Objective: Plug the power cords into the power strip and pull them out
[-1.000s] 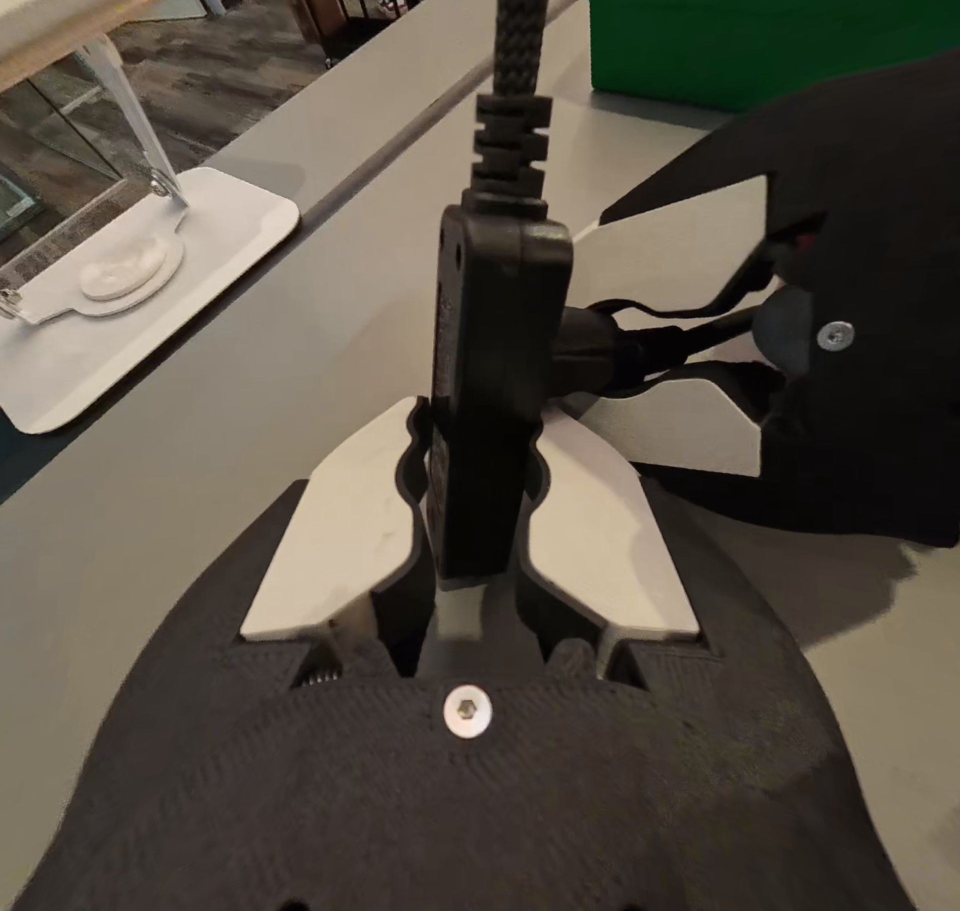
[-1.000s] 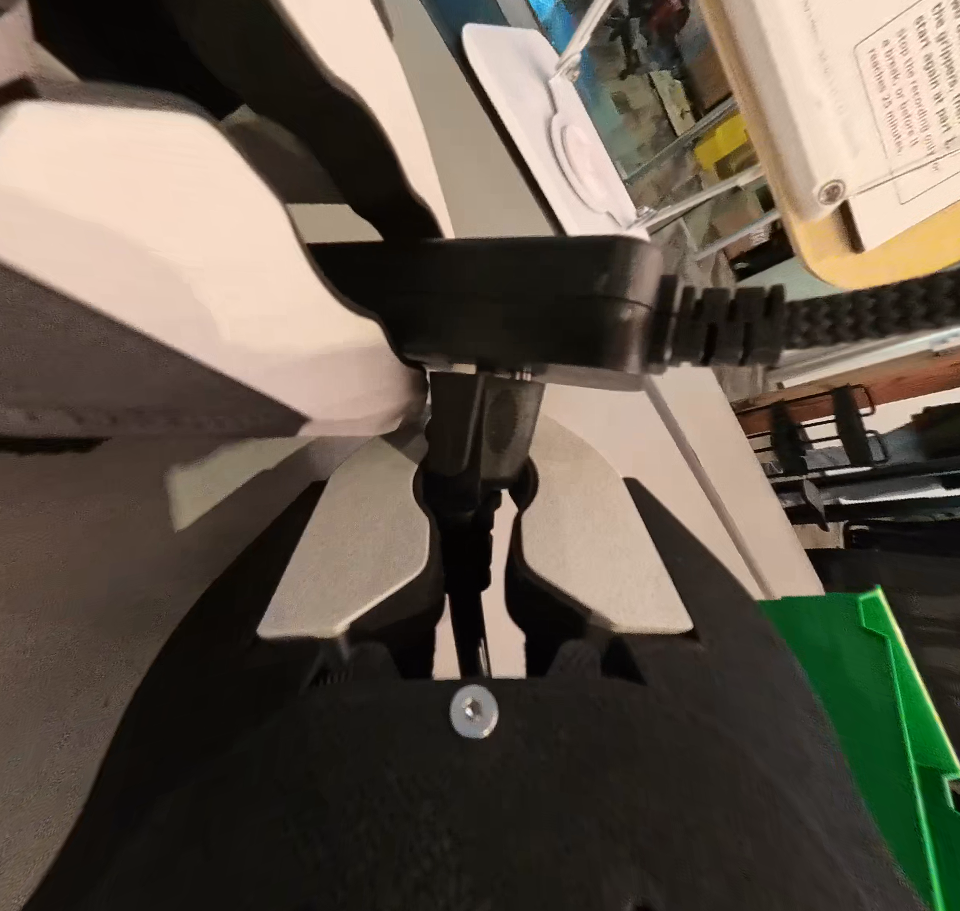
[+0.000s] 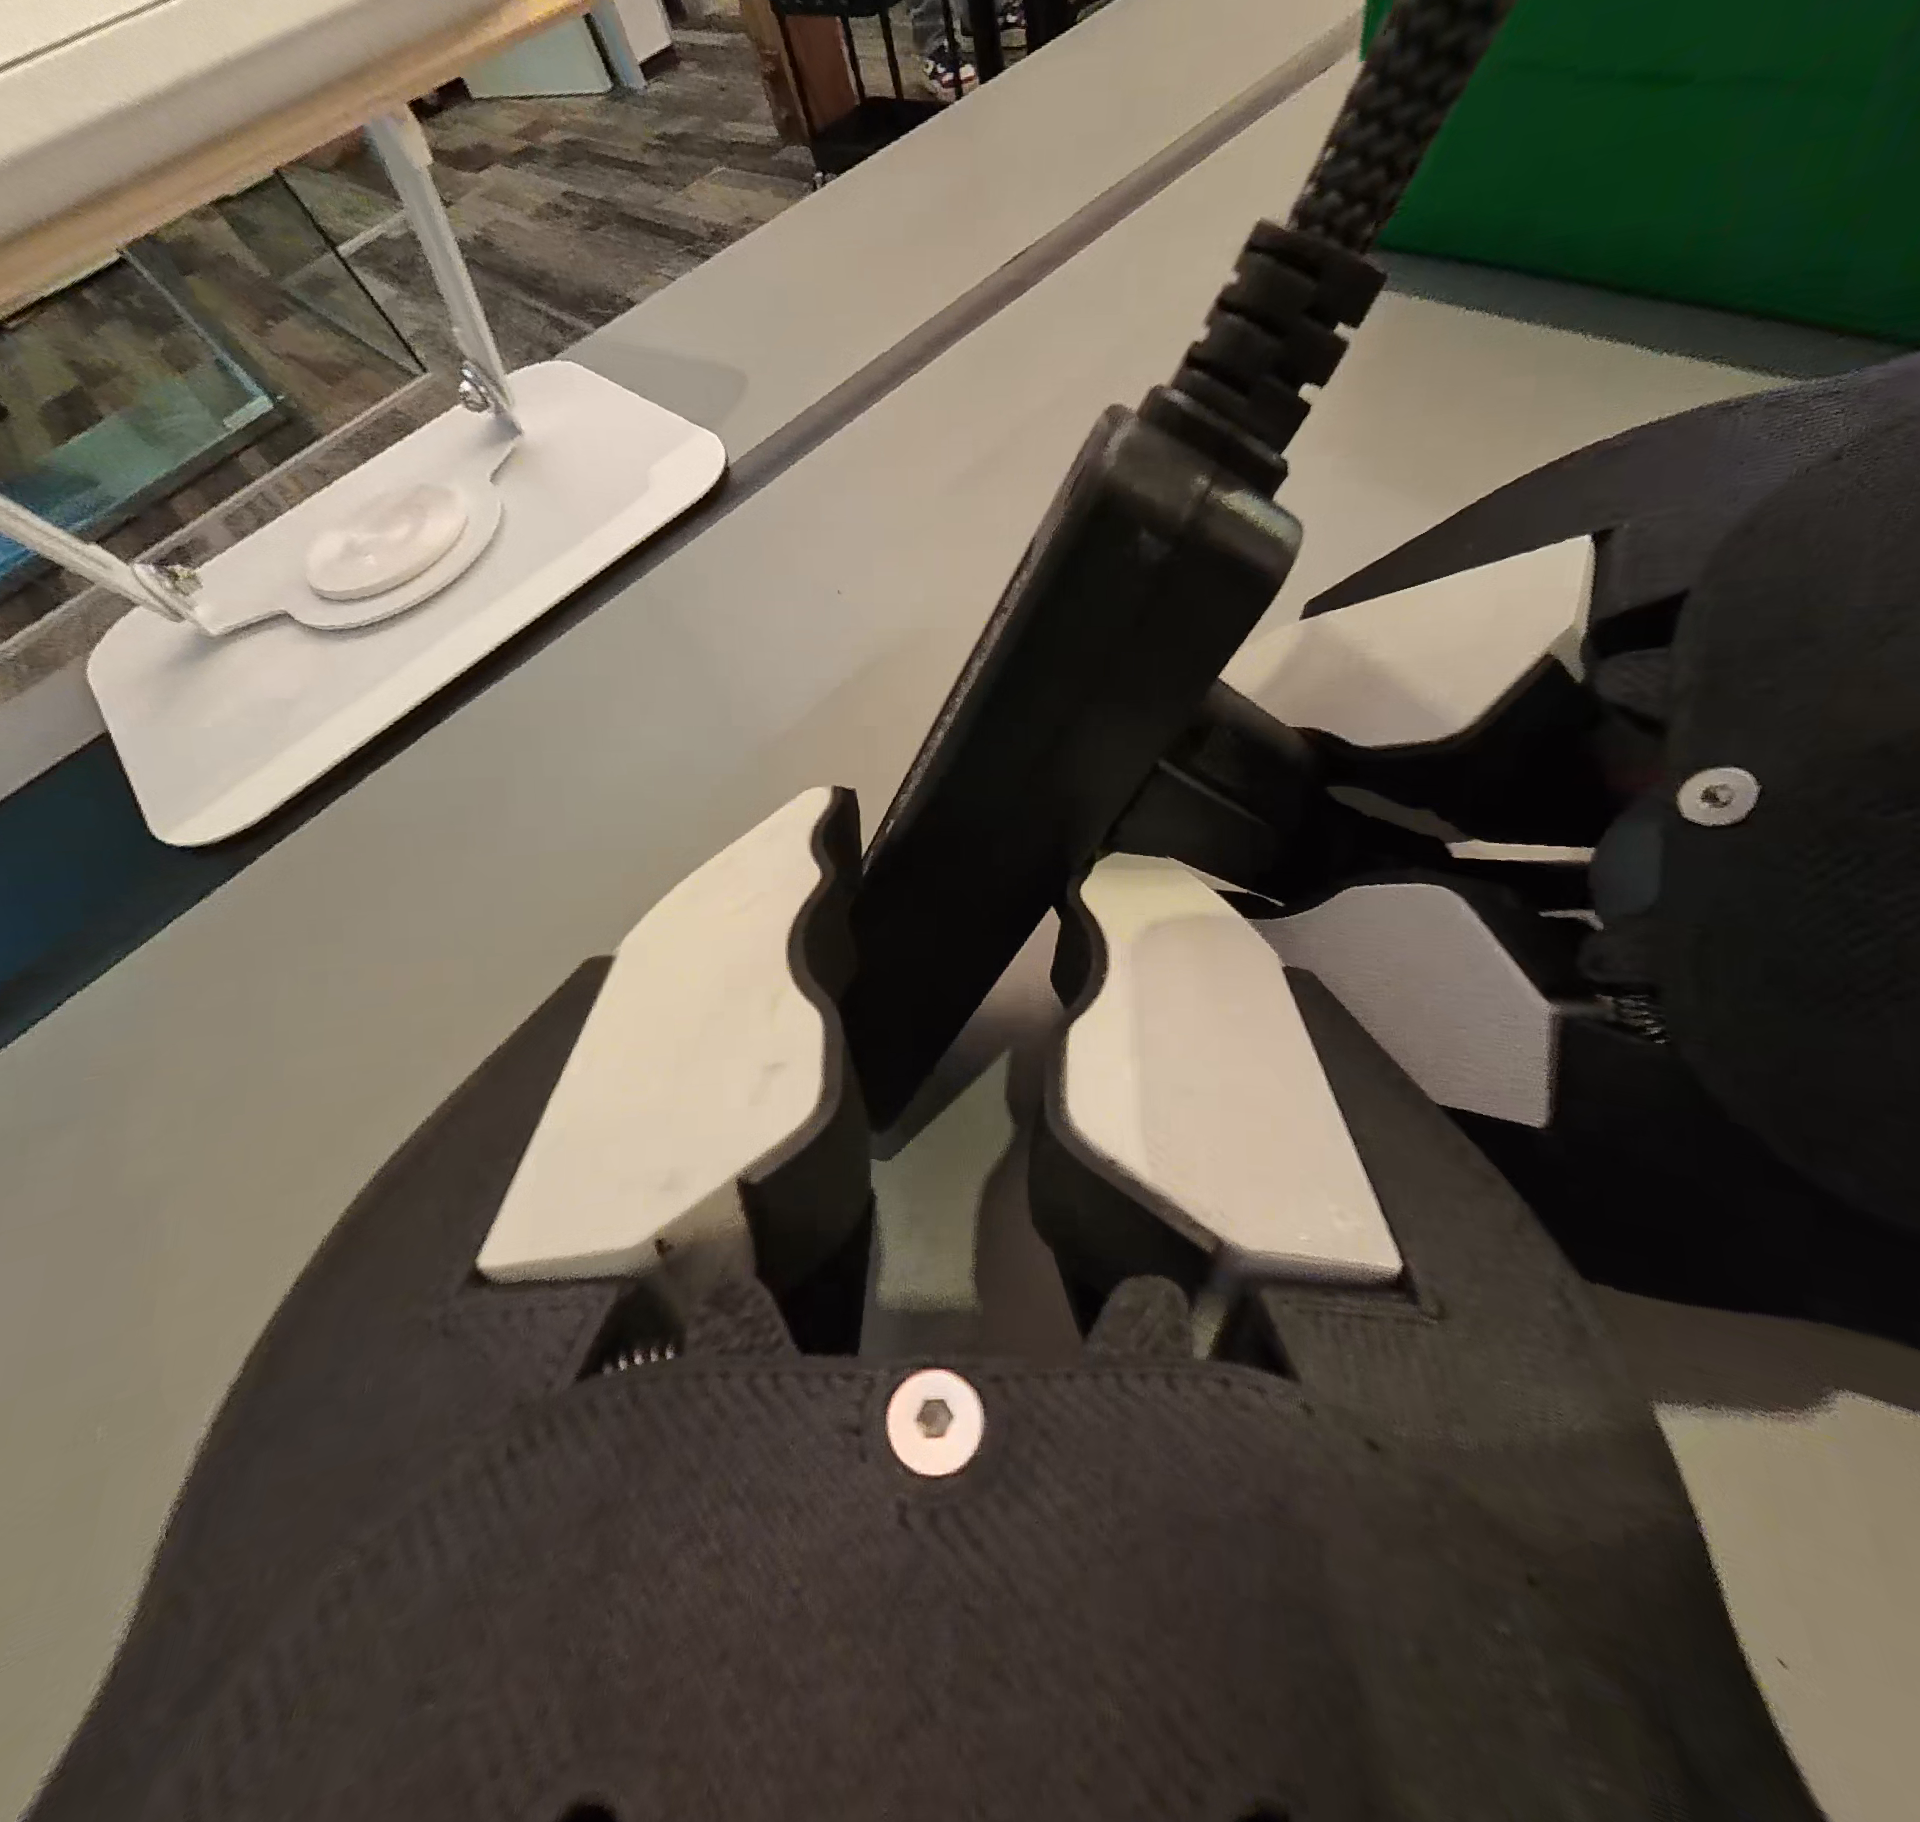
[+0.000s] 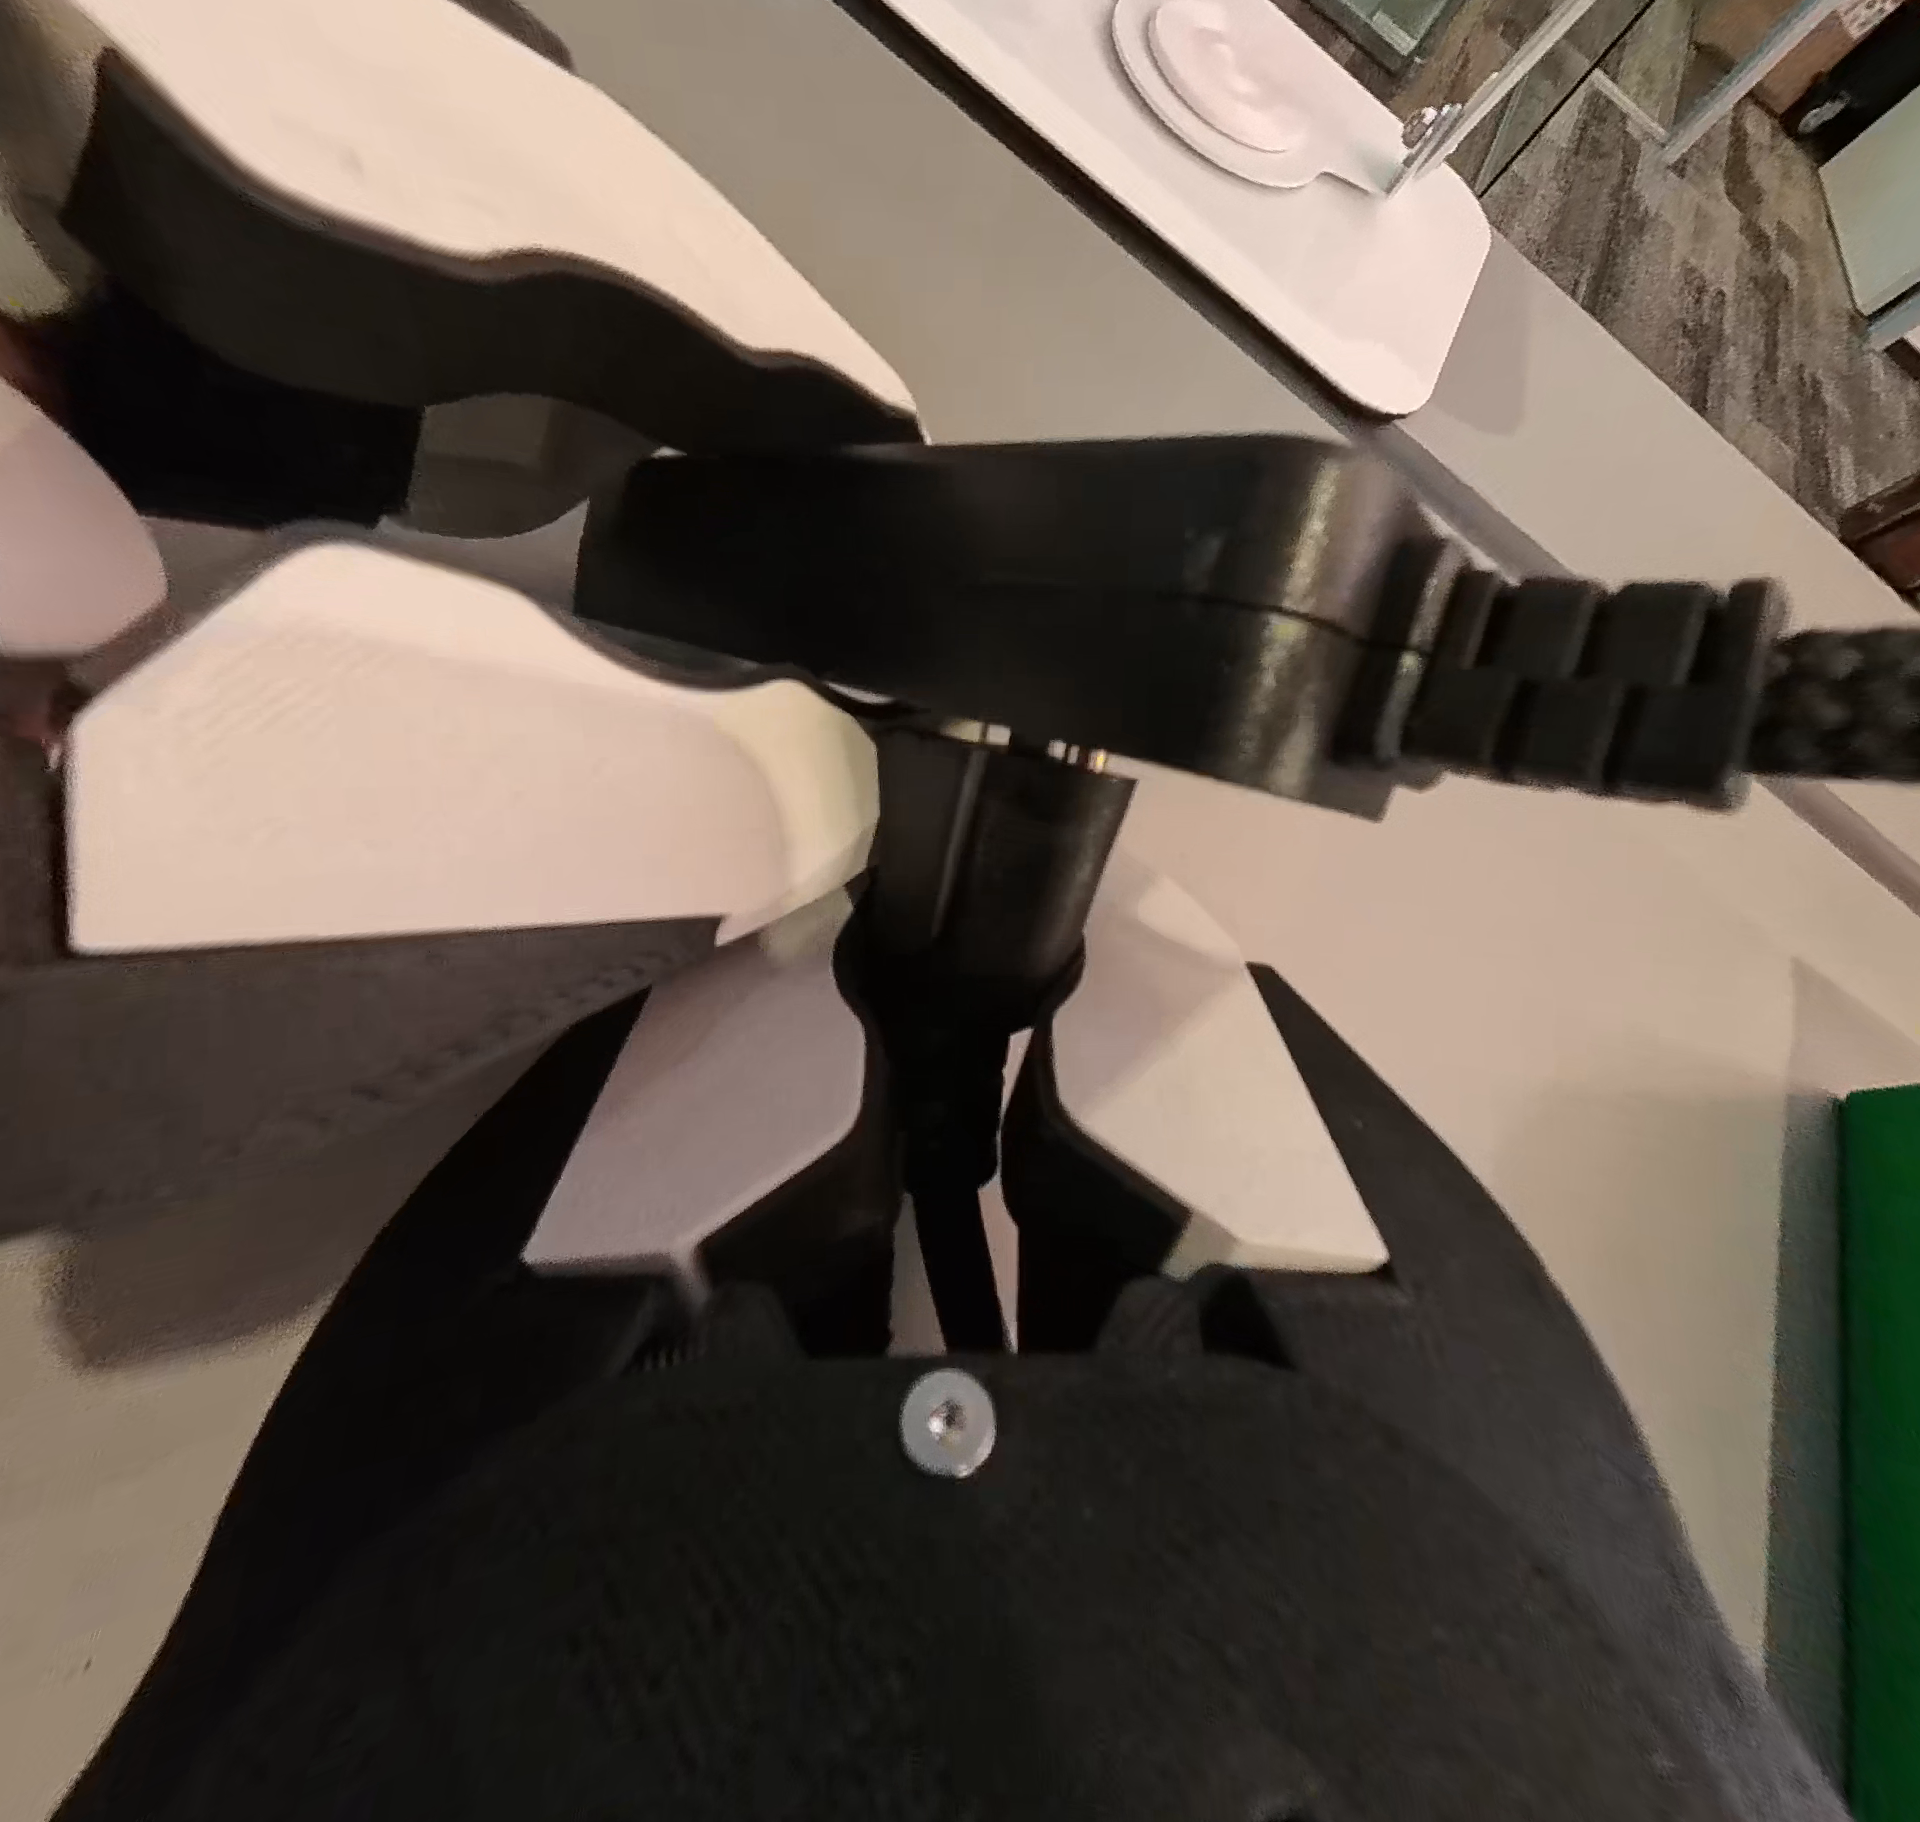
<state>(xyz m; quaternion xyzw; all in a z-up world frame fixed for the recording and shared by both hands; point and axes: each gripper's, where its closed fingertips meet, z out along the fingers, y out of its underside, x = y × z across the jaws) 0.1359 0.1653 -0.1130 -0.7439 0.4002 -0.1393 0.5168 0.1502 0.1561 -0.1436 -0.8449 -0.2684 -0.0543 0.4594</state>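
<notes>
Black power strip: was held off the grey tabletop, tilted, its near end lying between the left claw's fingers.
Braided cord: left the strip's far end through a ribbed strain relief and ran up out of view.
Plug: sat at the strip's socket face with a sliver of metal prong showing, so it was judged not fully seated; plugging in or pulling out could not be told.
Left claw: was narrow around the strip; the left finger touched it, a gap showed on the right, so a firm grip could not be confirmed. Purpose, as judged: to brace the strip against the plug force.
Right claw: was closed on the plug body, square to the socket face, the plug's thin cable running back between its fingers.
White stand base: rested at the tabletop's far edge, well apart.
Green bin: stood beyond the strip.
</notes>
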